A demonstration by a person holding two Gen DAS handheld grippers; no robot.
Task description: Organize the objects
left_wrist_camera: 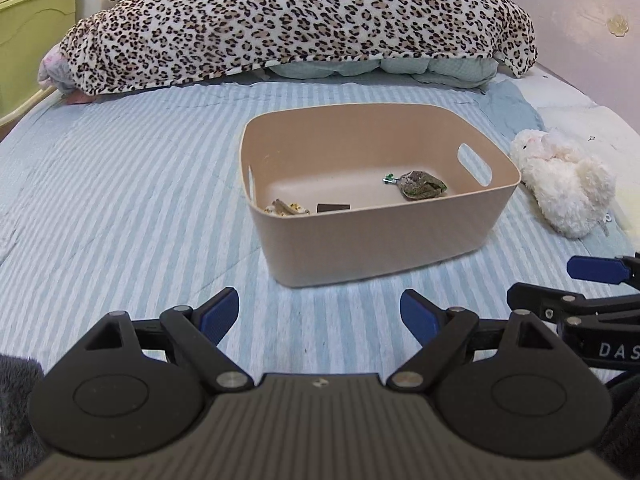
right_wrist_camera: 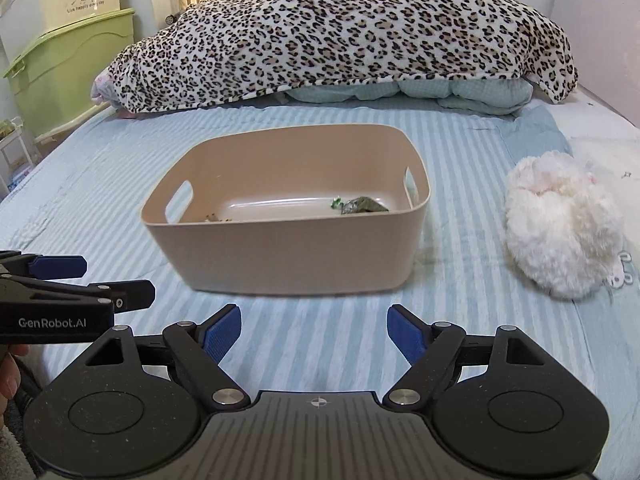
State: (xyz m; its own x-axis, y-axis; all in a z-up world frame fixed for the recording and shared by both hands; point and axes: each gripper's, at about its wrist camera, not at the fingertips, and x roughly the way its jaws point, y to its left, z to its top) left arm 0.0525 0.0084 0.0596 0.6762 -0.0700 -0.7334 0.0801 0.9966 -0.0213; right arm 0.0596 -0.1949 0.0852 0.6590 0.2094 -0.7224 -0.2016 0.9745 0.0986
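Observation:
A beige plastic bin (left_wrist_camera: 372, 240) (right_wrist_camera: 288, 264) stands on the striped bed. Inside lie a greenish wrapped packet (left_wrist_camera: 420, 185) (right_wrist_camera: 362, 205), a small dark card (left_wrist_camera: 333, 208) and a yellowish packet (left_wrist_camera: 286, 208). A white plush toy (left_wrist_camera: 560, 184) (right_wrist_camera: 560, 232) lies on the bed right of the bin. My left gripper (left_wrist_camera: 320, 312) is open and empty, low over the bed in front of the bin; it also shows in the right wrist view (right_wrist_camera: 80, 276). My right gripper (right_wrist_camera: 314, 324) is open and empty, just right of the left one; it also shows in the left wrist view (left_wrist_camera: 576, 280).
A leopard-print blanket (left_wrist_camera: 304, 20) (right_wrist_camera: 352, 36) is heaped over pale green bedding at the far end of the bed. Green storage boxes (right_wrist_camera: 68, 68) stand off the bed's left side. A pink wall panel (left_wrist_camera: 580, 20) runs along the right.

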